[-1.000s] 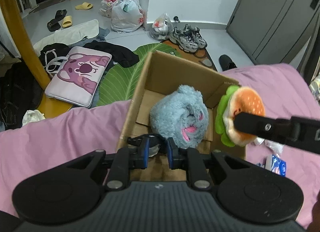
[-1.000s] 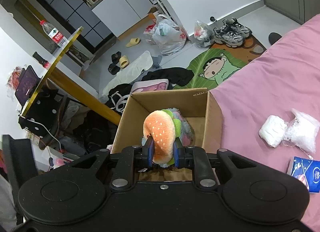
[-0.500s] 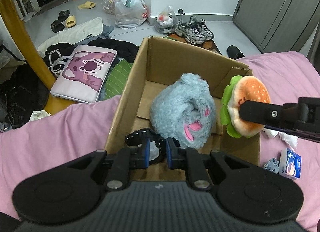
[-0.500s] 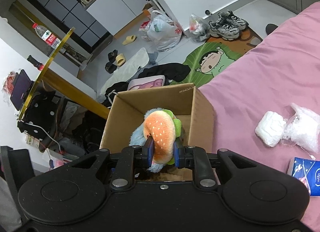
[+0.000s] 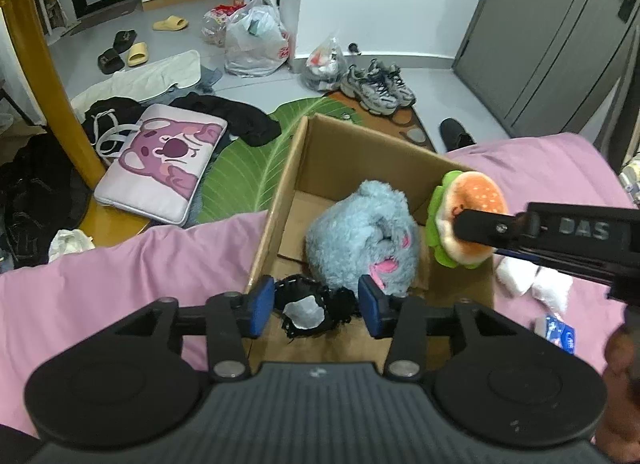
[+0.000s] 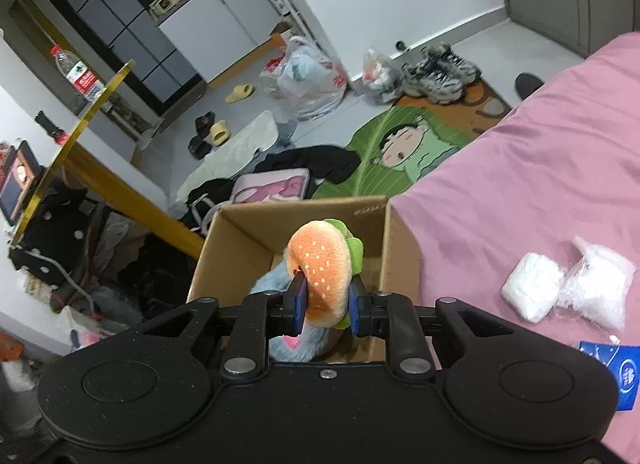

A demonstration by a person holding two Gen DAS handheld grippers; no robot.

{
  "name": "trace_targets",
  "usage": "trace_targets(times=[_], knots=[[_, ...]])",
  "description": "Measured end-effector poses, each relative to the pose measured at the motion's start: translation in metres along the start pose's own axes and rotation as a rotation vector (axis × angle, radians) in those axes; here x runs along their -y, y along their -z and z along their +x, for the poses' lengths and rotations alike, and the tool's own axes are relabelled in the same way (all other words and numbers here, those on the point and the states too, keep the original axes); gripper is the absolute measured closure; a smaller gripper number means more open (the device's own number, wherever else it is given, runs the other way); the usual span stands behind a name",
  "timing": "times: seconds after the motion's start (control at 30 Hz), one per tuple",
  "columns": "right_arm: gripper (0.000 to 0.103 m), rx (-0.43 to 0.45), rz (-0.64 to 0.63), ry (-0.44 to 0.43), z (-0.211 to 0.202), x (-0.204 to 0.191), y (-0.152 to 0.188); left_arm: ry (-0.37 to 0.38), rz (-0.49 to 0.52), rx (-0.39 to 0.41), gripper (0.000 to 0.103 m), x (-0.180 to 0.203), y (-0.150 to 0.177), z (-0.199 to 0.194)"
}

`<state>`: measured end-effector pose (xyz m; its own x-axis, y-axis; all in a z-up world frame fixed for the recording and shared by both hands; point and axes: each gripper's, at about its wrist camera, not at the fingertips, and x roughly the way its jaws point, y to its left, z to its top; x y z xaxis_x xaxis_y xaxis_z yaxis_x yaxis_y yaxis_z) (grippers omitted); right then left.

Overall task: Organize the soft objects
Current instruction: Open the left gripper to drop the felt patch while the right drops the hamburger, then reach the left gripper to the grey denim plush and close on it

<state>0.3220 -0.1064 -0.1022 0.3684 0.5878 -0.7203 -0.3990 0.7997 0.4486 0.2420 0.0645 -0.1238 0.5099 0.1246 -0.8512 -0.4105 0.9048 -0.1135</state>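
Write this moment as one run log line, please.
left gripper: just opened, black item loose between pads | right gripper: shut on burger plush above cardboard box | blue plush: in box

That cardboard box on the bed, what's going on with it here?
A person with a gripper in each hand is packing soft things into the cardboard box on the pink bedspread. The left gripper has just been opening; a black and white fabric piece lies between its pads, untouched, in the box. A blue plush toy is already inside. The right gripper is shut on a burger plush, held over the box.
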Motion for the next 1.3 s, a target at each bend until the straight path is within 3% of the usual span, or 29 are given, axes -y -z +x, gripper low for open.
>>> trace_targets(times=[0.2,0.3,0.43,0.53,0.67,0.83,1.03,1.17,1.3], knots=[[0.072,0.025,-0.006,0.033,0.003,0.0,-0.004,0.032,-0.007,0.008,0.054,-0.007,0.0,-0.012],[0.071,0.026,-0.008,0.038,0.005,0.0,-0.004,0.045,-0.002,0.018,0.045,-0.005,0.003,-0.018],[0.068,0.021,-0.015,0.038,0.005,0.0,-0.003,0.039,-0.001,0.033,0.026,-0.005,0.003,-0.025],[0.067,0.018,-0.019,0.033,0.004,0.0,-0.002,0.034,-0.015,0.044,0.022,-0.009,0.003,-0.03],[0.065,0.012,-0.014,0.019,0.003,0.001,-0.002,0.024,-0.036,0.044,0.02,-0.013,0.004,-0.037],[0.049,0.03,-0.013,-0.003,-0.01,0.0,-0.002,-0.02,-0.043,0.039,0.019,-0.013,0.004,-0.044],[0.035,0.065,0.012,-0.023,-0.032,0.008,0.0,0.006,-0.026,0.063,0.019,-0.007,0.008,-0.057],[0.033,0.066,0.039,-0.016,-0.044,0.019,0.004,-0.041,-0.016,0.091,0.019,0.001,0.011,-0.067],[0.015,0.081,0.079,-0.019,-0.06,0.03,0.007,-0.053,-0.033,0.112,0.019,0.005,0.013,-0.077]])
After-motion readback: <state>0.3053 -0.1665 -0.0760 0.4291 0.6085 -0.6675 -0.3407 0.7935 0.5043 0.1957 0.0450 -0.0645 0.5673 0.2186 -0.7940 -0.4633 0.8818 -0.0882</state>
